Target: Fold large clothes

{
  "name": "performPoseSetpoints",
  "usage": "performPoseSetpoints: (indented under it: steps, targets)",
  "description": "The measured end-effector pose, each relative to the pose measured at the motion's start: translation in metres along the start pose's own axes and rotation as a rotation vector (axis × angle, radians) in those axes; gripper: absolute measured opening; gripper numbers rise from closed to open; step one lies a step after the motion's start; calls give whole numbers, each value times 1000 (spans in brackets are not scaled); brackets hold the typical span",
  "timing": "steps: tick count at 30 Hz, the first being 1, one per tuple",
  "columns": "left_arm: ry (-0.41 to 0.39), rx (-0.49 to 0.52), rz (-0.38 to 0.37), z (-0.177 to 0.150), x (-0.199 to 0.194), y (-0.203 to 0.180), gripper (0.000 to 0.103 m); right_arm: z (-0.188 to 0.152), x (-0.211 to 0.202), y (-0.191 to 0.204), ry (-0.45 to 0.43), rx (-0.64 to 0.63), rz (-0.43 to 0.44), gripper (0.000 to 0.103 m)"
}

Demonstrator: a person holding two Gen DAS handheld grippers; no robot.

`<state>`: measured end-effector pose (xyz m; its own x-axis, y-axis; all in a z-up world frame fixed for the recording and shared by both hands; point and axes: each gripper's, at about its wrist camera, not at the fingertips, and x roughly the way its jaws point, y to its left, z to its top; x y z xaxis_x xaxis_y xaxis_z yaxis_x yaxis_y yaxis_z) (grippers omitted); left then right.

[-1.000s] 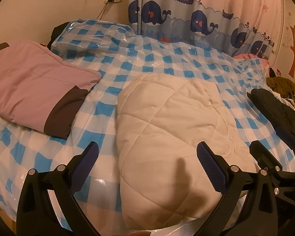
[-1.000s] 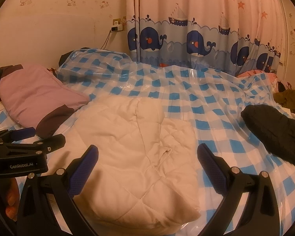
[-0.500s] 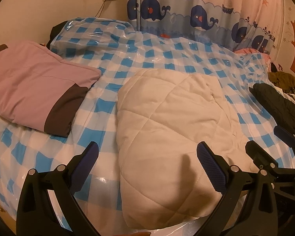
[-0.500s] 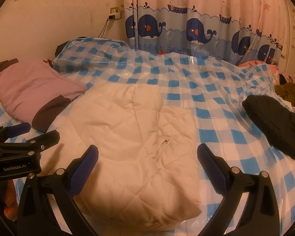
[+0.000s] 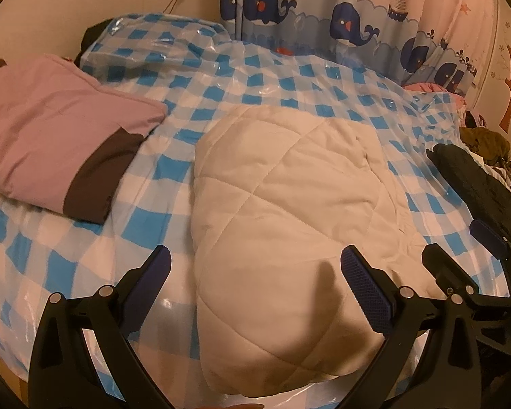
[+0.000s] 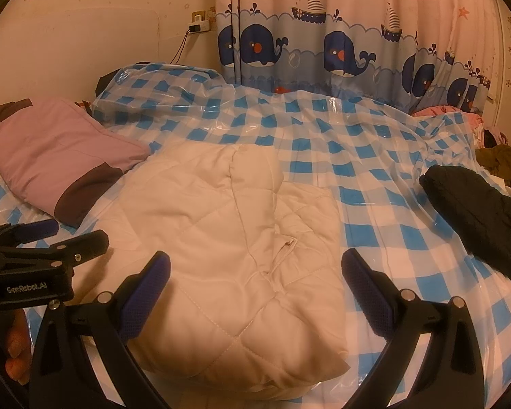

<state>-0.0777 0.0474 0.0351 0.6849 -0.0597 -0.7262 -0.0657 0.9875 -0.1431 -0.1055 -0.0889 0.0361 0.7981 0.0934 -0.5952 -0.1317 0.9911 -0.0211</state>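
With the cream quilted coat [image 5: 282, 211] lying folded on the bed [image 5: 85, 259], both hand-held grippers, left [image 5: 255, 283] and right [image 6: 255, 283], hover spread and empty, so next likely comes setting it aside.

Checked plastic-covered bed [image 5: 255, 78] – cream quilted garment [image 5: 282, 211], lilac folded garment [image 5: 51, 136], black garment [image 5: 477, 184]

Purple garment [image 6: 58, 156] cut off left (black garment [image 6: 483, 218] right).

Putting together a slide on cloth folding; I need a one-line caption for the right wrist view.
Both grippers open, right gripper over a folded cream quilted garment on the blue-checked bed cover.
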Motion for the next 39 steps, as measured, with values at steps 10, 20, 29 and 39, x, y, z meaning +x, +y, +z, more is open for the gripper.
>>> performPoseSetpoints:
  steps: [10,20,29,39]
  targets:
    - [32,-6,4,0,6,3,96,0,0,0,-1,0,2,96]
    - [57,-31,-37,0,10,6,96,1,1,0,2,-3,3,96]
    - [17,-47,19,4,5,11,96,1,1,0,3,-2,3,96]
    - [23,-1,55,5,5,7,96,1,1,0,3,-3,3,96]
